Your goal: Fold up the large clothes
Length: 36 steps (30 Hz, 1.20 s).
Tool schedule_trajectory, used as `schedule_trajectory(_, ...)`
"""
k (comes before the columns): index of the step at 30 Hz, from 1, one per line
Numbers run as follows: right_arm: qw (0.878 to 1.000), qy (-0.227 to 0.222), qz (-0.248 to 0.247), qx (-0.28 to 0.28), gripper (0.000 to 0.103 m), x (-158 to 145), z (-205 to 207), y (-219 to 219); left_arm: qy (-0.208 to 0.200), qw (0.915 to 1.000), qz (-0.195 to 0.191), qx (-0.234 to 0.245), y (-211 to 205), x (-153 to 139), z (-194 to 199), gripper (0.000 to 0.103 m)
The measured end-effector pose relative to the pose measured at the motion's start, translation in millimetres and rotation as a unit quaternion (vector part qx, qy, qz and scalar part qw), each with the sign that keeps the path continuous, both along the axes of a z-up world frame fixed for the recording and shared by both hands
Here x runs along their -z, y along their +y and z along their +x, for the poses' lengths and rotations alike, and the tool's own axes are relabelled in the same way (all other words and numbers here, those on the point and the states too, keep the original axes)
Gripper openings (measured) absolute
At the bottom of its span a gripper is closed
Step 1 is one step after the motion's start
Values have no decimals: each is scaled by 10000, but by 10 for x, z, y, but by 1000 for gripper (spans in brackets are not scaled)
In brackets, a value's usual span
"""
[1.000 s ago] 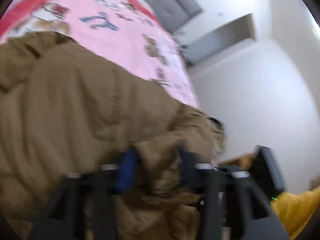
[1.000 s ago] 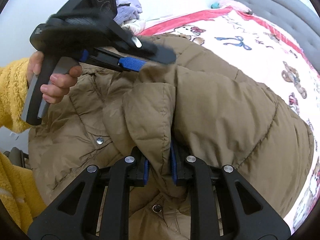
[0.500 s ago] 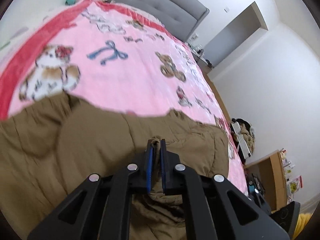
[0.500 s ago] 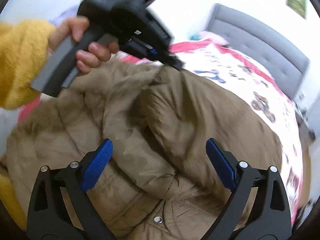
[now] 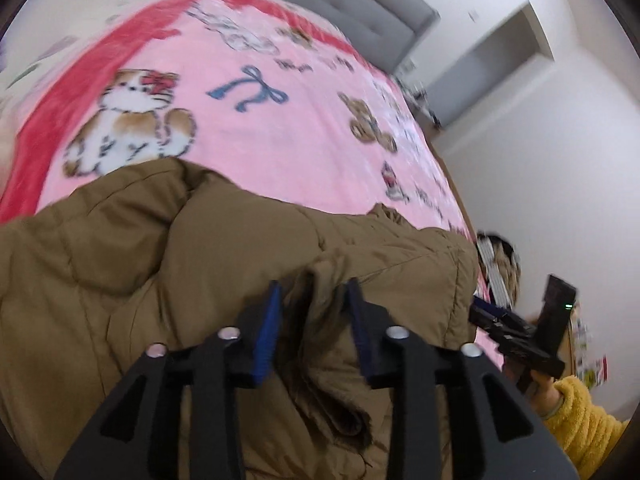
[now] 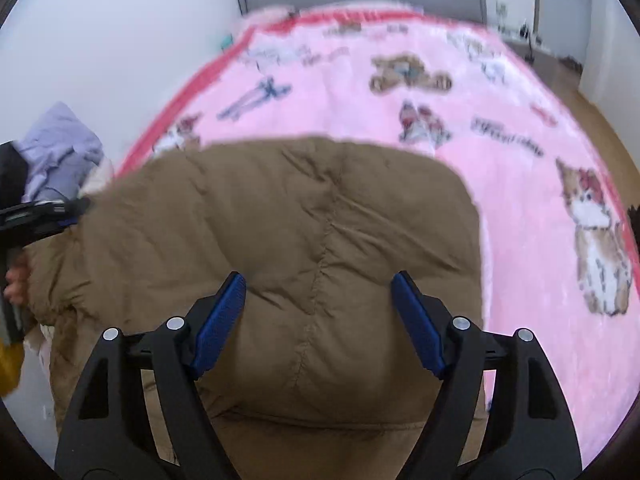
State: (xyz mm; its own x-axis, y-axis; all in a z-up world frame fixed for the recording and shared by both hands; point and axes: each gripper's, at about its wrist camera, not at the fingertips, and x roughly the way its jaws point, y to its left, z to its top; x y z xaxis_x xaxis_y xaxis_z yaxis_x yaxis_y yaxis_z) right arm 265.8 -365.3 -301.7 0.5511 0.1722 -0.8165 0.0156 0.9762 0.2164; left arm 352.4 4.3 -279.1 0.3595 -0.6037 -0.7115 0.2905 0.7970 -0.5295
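Over jacket (image 6: 320,220), fingers (image 6: 218,320) apart (empty).

No wording can be read. The pink blanket (image 6: 500,168) carries printed script at its far end and at right beside the boots motif, but blur leaves every letter there illegible.

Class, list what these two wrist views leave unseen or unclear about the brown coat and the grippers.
- Left wrist view: the brown coat runs past the lower edge, so its full shape stays unknown.
- Left wrist view: the left gripper has fabric between its parted fingers; actual contact is blurred.
- Right wrist view: the right gripper covers the coat's near edge.
- Right wrist view: blur makes the pink blanket lettering unreadable.
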Motion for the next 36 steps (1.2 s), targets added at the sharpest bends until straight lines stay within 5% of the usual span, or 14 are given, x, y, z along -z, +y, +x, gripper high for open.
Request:
schedule_trajectory(8, 9993, -115, -327, -145, 80, 92, -119, 214, -1081, 9906, 833, 130, -213, -25, -895, 48)
schedule_trajectory(13, 9985, -312, -457, -39, 85, 64, -231, 160, -1163, 9881, 942, 343, -319, 51, -1000, 48)
schedule_trajectory(15, 9980, -373, -516, 47, 85, 57, -294, 123, -1213, 9849, 1130, 488, -402, 91, -998, 21)
schedule_trajectory(18, 9972, -423, -607, 145, 85, 71, -360, 48, -1214, 9818, 1367, 507, -449, 146, -959, 4)
schedule_trajectory(20, 9971, -419, -600, 218, 84, 62, -382, -12, -1282, 9816, 1355, 400, -416, 95, -963, 2)
schedule_trajectory(27, 9968, -702, -149, 358, 39, -171, -243, -240, -942, 9856, 1332, 450, -182, 22, -991, 1)
schedule_trajectory(29, 9973, -639, -92, 338, 39, -163, -45, -270, -894, 9788, 1742, 596, -215, 130, -1009, 1)
schedule_trajectory(32, 9976, -552, 173, 386, 40, -125, 236, -282, -715, 9791, 1812, 592, -169, 215, -1006, 1)
schedule_trajectory(36, 9993, 344, -6, 143, 41, 186, 618, -121, -441, 9804, 1858, 479, -97, 385, -987, 1)
